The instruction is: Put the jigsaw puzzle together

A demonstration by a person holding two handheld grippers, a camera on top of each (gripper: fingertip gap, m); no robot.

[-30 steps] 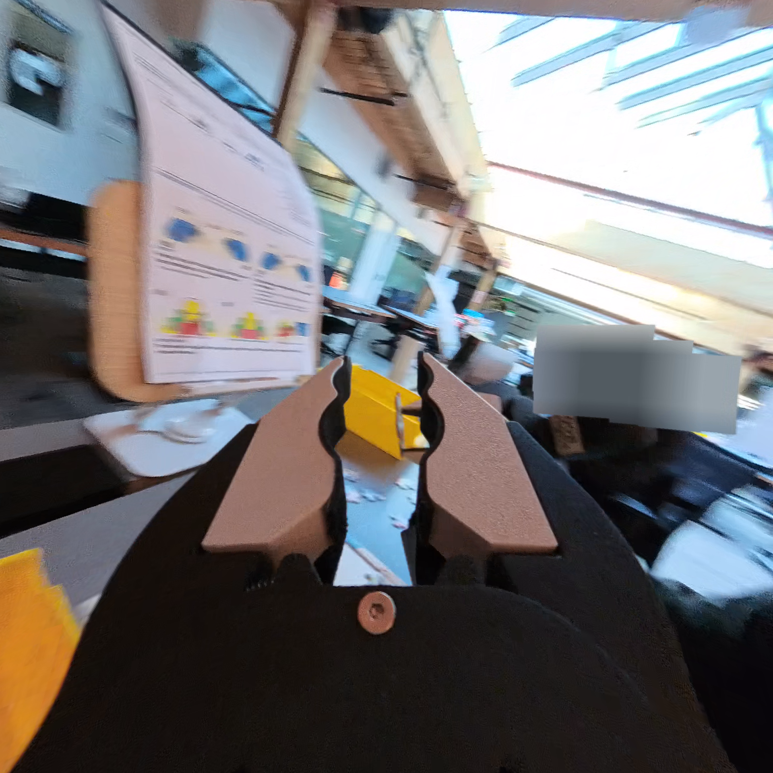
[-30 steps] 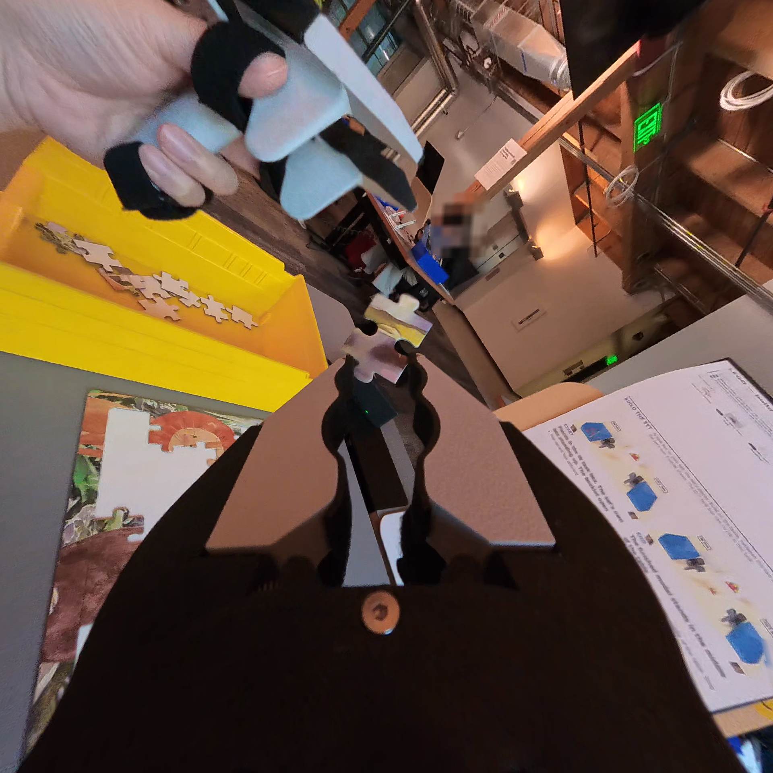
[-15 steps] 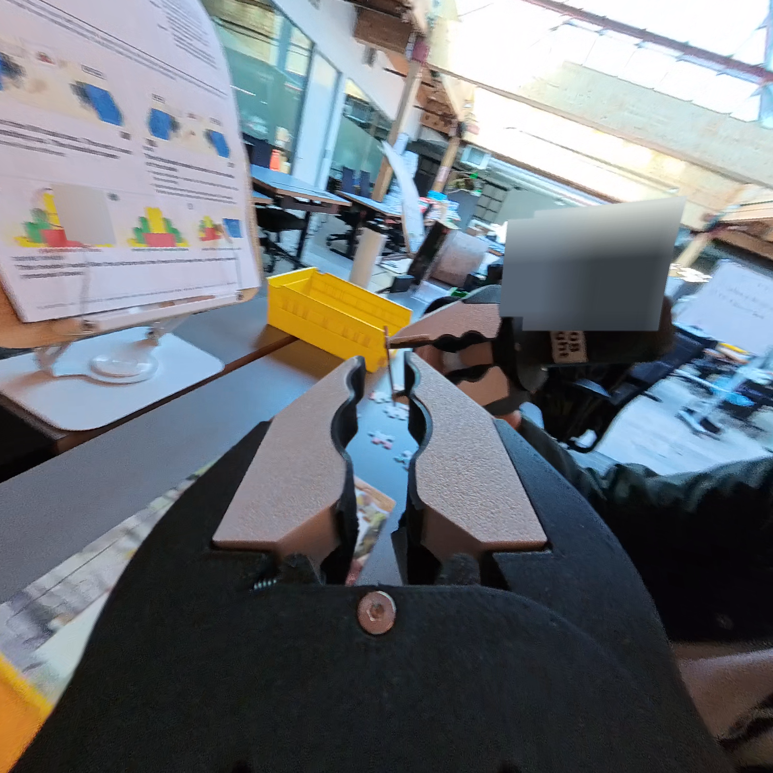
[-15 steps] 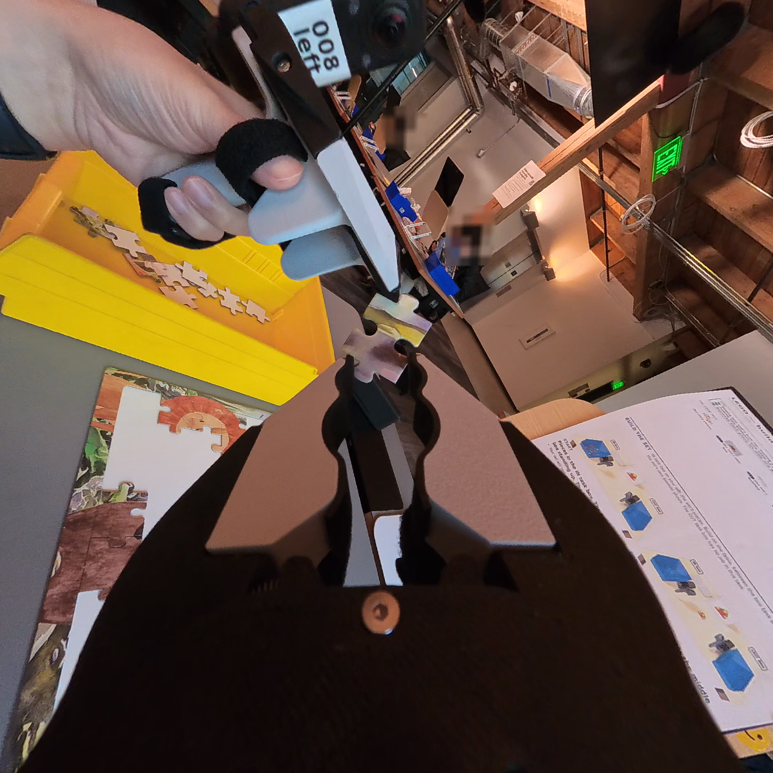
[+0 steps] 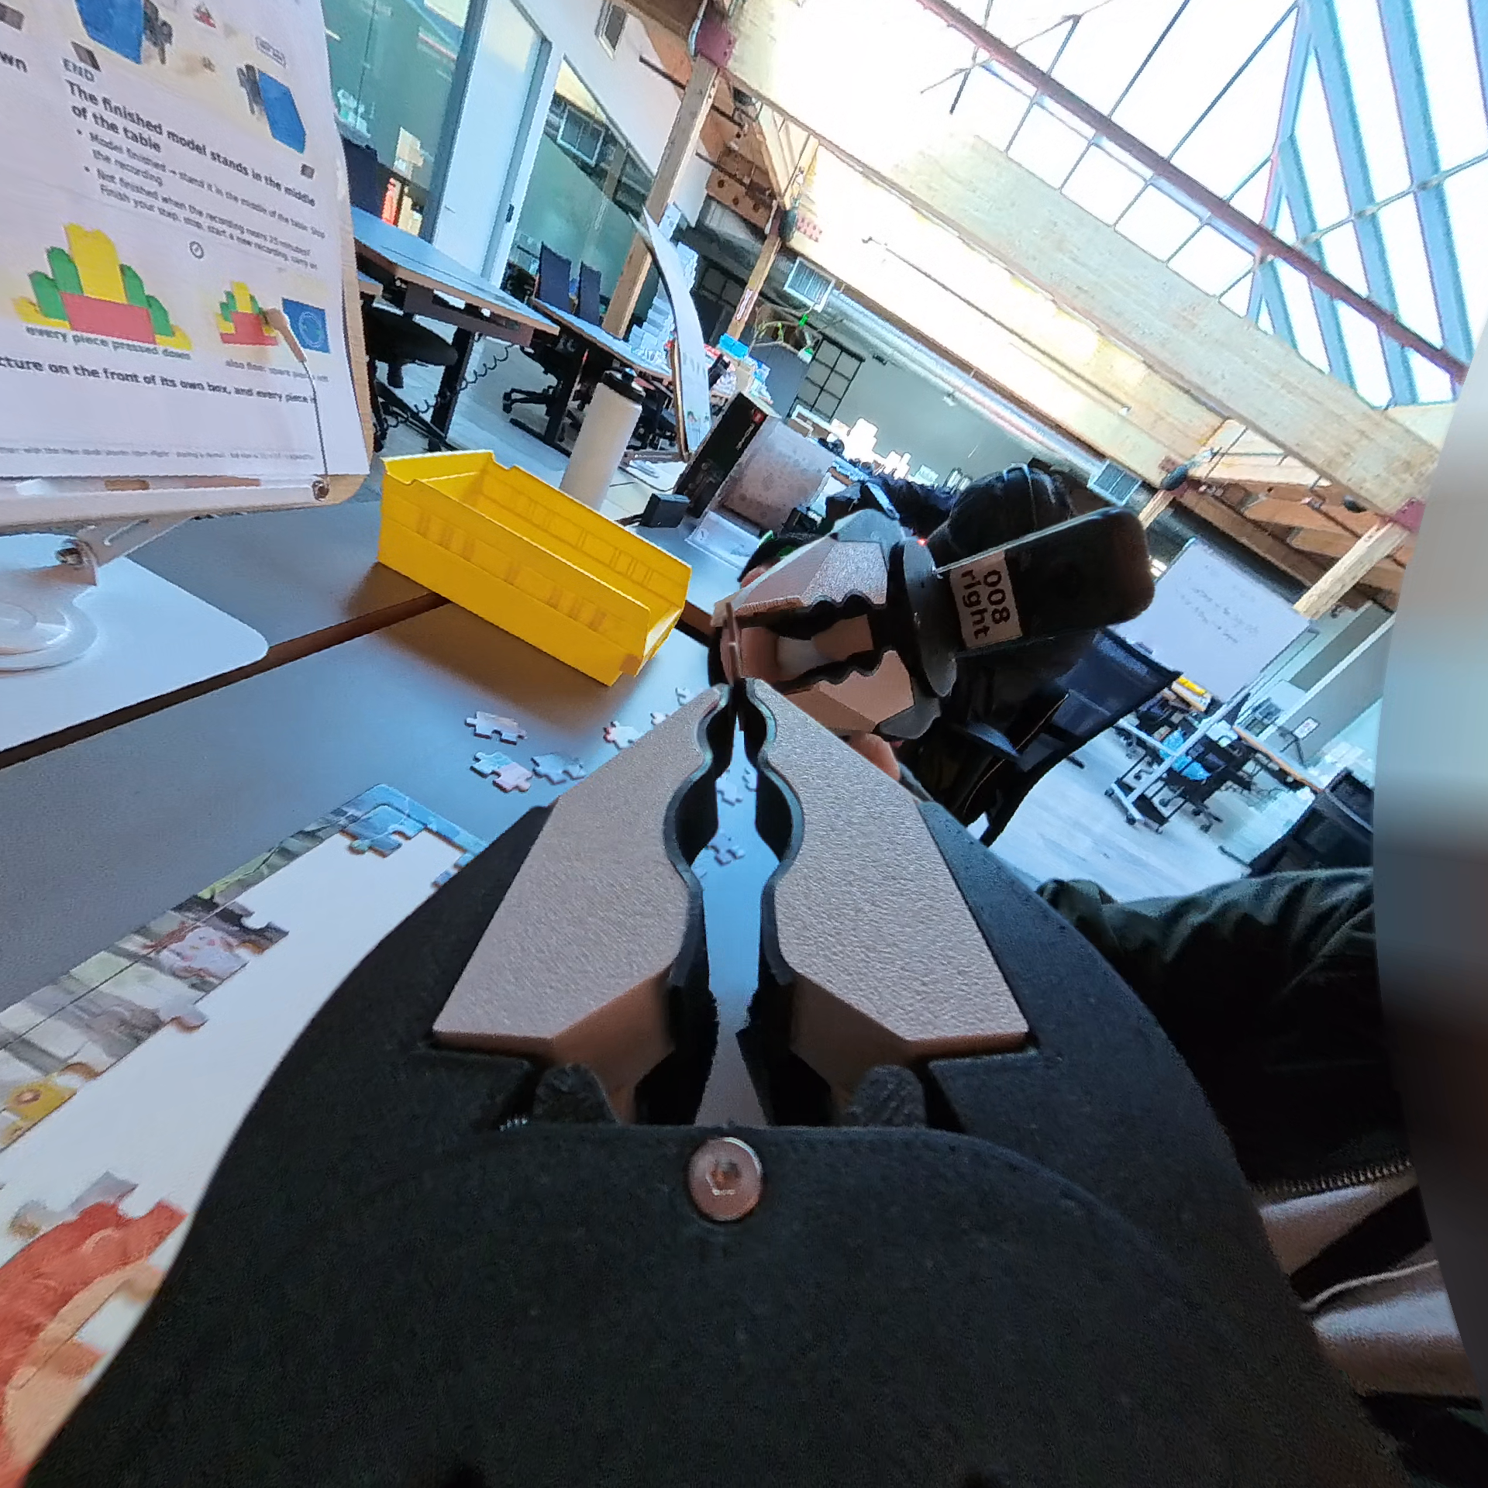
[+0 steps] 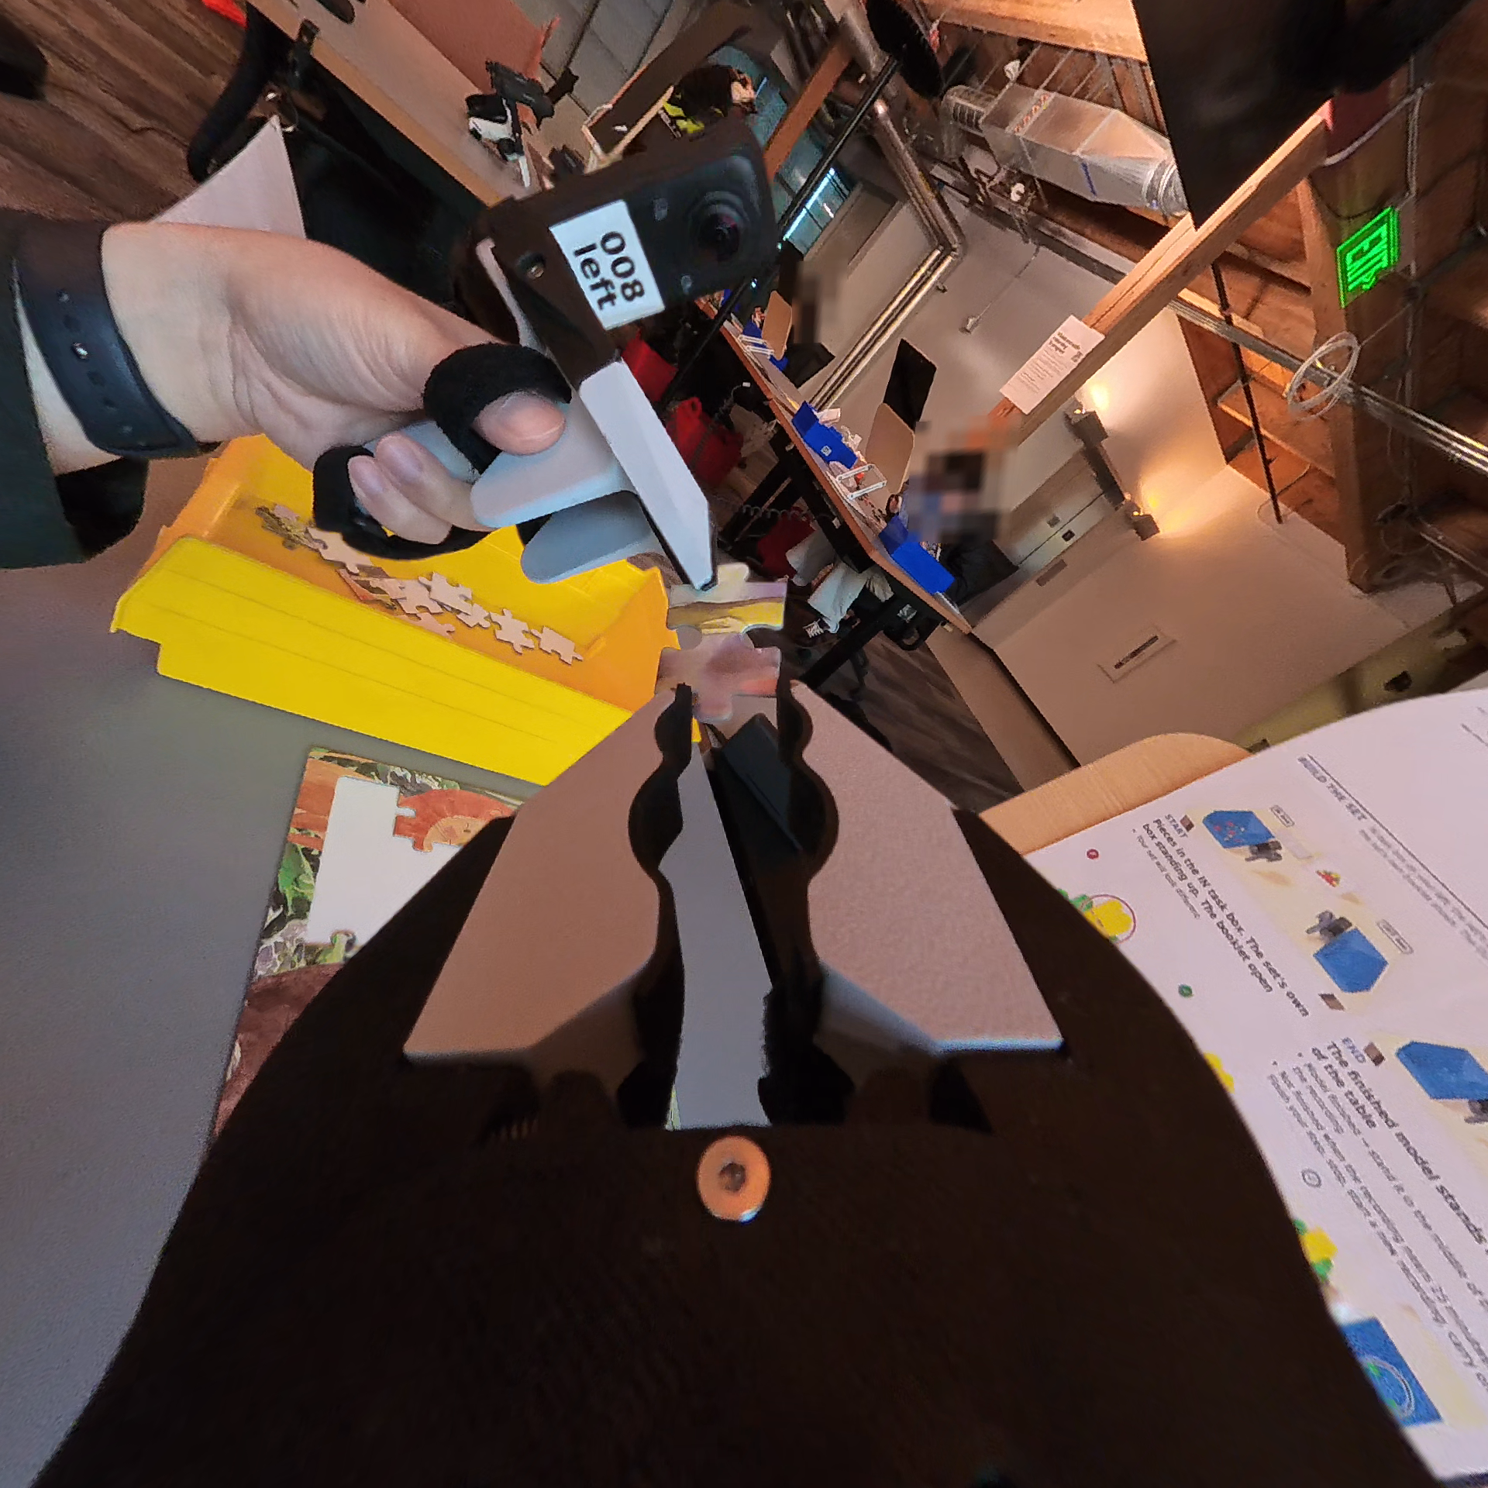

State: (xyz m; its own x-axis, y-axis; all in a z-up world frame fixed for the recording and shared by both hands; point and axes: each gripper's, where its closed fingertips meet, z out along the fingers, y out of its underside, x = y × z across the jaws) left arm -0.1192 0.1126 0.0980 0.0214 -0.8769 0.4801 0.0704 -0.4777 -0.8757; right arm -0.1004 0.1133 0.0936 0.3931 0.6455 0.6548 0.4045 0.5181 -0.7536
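My right gripper point(image 6: 729, 694) is shut on a pair of joined puzzle pieces point(image 6: 719, 670) and holds them in the air above the table. The upper piece point(image 6: 729, 602) is yellow and white. My left gripper point(image 5: 734, 699) faces the right gripper point(image 5: 727, 638). Its tips are shut on the edge of the same pieces point(image 5: 729, 656), seen edge-on. From the right wrist view the left gripper point(image 6: 704, 576) touches the upper piece's corner. The partly built puzzle point(image 5: 241, 926) lies on the grey table, and it also shows in the right wrist view point(image 6: 354, 837).
A yellow bin point(image 6: 362, 668) holds several loose pieces point(image 6: 475, 612). Another yellow bin point(image 5: 523, 564) stands at the table's far edge. Loose pieces point(image 5: 515, 765) lie on the table. An instruction sheet on a stand point(image 5: 161, 241) is at the left, also in the right wrist view point(image 6: 1328, 966). My two grippers' fingertips are within a few centimetres of each other.
My left gripper has swung down toward the right gripper and closed on the held pieces. The right gripper has kept its grip and stayed almost still.
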